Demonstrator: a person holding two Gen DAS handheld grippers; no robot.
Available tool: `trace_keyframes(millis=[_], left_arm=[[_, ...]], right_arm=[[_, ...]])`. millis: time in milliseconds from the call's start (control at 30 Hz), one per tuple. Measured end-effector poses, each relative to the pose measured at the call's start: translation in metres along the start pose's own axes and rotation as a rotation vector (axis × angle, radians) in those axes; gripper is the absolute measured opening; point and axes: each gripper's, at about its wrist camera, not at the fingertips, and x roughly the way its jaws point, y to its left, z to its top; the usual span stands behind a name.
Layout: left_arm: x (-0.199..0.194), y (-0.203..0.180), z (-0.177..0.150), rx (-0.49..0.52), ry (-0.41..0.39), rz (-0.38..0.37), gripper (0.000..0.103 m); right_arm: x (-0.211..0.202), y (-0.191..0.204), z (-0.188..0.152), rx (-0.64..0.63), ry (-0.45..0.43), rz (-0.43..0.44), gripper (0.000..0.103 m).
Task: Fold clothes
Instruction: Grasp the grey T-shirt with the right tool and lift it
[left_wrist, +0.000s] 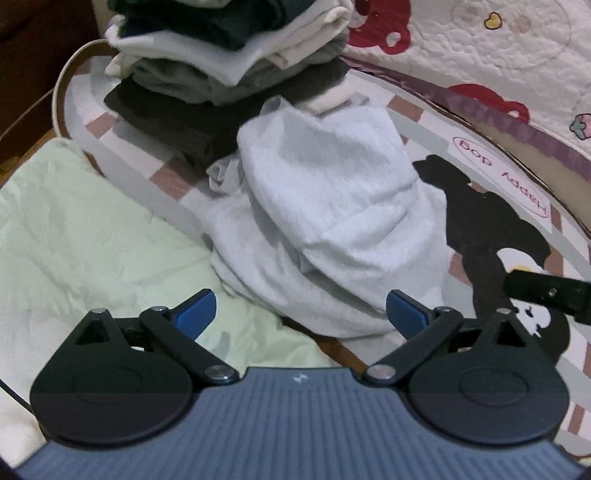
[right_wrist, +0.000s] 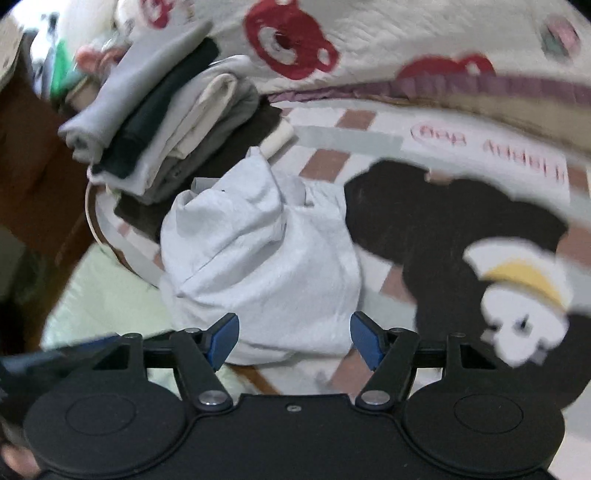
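Observation:
A light grey garment (left_wrist: 325, 229) lies bunched and loosely folded on a round mat (left_wrist: 491, 122) printed with a black dog. It also shows in the right wrist view (right_wrist: 258, 266). My left gripper (left_wrist: 301, 312) is open and empty, just short of the garment's near edge. My right gripper (right_wrist: 293, 339) is open and empty, its fingers either side of the garment's near edge. A stack of folded clothes (left_wrist: 229, 62) in white, grey, dark green and brown stands behind the garment; it also shows in the right wrist view (right_wrist: 166, 125).
A pale green cloth (left_wrist: 92, 251) lies left of the mat. A white quilt with red bear prints (right_wrist: 369, 44) rises behind the mat. The right gripper's black body (left_wrist: 546, 291) shows at the right edge of the left wrist view. Brown furniture (right_wrist: 26, 155) stands at the left.

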Motion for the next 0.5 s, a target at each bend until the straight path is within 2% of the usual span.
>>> trace_keyframes(millis=[67,167,233,333,433,500], left_arm=[[-0.009,0.005,0.02,0.048,-0.008,-0.028,0.099],[-0.008,0.015,0.053,0.079,-0.063,0.074,0.099],[0.013,0.029,0.075,0.027,-0.033,0.097,0.099],[0.048,0.055,0.087,-0.101,0.027,0.065,0.087],[0.069,0.078,0.074,-0.188,-0.006,0.036,0.071],[0.081,0.093,0.061,-0.232,-0.027,0.016,0.069]], right_arm=[[-0.002,0.011,0.015,-0.076,-0.006,0.009,0.072],[0.004,0.027,0.035,-0.197,-0.03,0.041,0.072],[0.018,0.036,0.041,-0.262,-0.052,0.053,0.073],[0.039,0.046,0.039,-0.326,-0.081,0.056,0.073],[0.057,0.061,0.024,-0.414,-0.096,0.066,0.073],[0.066,0.068,0.012,-0.46,-0.094,0.075,0.073]])
